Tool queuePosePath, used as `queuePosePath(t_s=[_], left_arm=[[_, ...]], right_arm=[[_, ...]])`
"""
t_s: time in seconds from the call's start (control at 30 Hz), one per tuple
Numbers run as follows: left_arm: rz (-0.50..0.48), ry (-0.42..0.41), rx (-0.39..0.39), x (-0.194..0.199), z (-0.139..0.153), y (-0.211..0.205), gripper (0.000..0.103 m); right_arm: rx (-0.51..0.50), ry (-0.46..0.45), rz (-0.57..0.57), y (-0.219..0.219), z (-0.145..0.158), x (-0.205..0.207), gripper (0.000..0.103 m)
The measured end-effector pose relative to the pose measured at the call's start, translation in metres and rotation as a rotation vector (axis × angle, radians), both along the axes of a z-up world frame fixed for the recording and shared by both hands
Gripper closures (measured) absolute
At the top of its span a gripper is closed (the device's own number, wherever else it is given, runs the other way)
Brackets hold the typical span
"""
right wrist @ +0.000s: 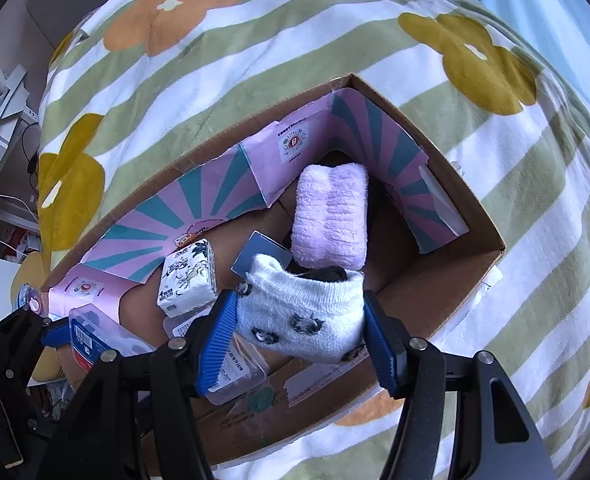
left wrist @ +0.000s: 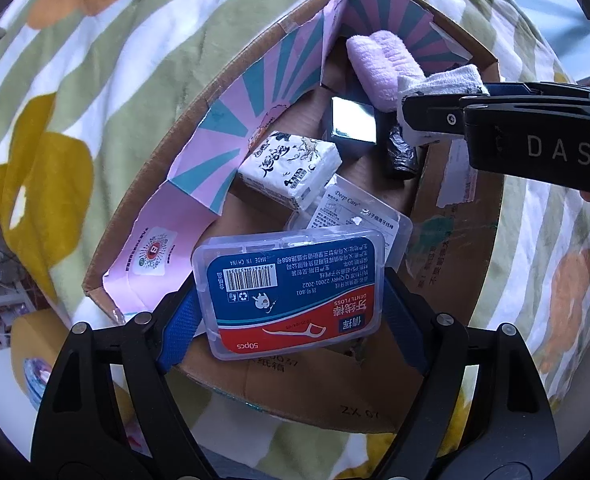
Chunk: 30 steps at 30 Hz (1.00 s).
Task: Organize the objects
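The left gripper (left wrist: 291,312) holds a clear dental floss box (left wrist: 291,288) between its blue pads, jaws wide, above the near-left end of the cardboard box (left wrist: 143,152) on the flowered blanket (left wrist: 55,80). One pad touches the floss box's left side; whether the right pad presses cannot be told. The right gripper (right wrist: 299,332) pinches a white sock (right wrist: 301,312) between both pads, jaws about half apart, over the carton's middle. Just beyond the sock lies a rolled lilac towel (right wrist: 331,216); a tissue pack (right wrist: 187,280) sits to its left.
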State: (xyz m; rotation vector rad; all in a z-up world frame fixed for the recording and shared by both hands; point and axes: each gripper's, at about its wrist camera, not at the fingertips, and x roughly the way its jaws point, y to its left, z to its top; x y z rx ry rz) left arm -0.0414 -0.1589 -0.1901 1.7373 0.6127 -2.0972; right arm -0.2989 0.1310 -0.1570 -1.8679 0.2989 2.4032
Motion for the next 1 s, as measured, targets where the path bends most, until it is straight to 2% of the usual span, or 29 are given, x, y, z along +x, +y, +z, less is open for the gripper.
queuePosePath(t_s=[0.03,0.07,0.13,0.23,0.73,1.0], left_arm=[[0.000,0.008,0.003,0.001,0.002,0.000,0.002],[0.001,0.018,0.006,0.002,0.003,0.000,0.001],[-0.001,0.023,0.011,0.002,0.002,0.003,0.000],[0.008,0.032,0.034,0.003,0.001,0.004,0.000],[-0.014,0.069,0.037,0.008,0.019,0.010,0.000],[-0.055,0.122,0.000,0.014,0.051,0.018,0.000]], right_arm=[[-0.007,-0.004,0.002,-0.001,-0.001,-0.001,0.043],[-0.007,-0.009,0.004,-0.001,-0.002,-0.003,0.040],[0.009,0.001,0.011,-0.004,-0.002,-0.004,0.017],[0.020,-0.005,0.028,-0.006,-0.003,-0.004,0.004],[0.025,-0.004,-0.069,-0.002,0.011,0.020,0.002],[0.030,0.057,-0.129,-0.006,0.055,0.045,0.002]])
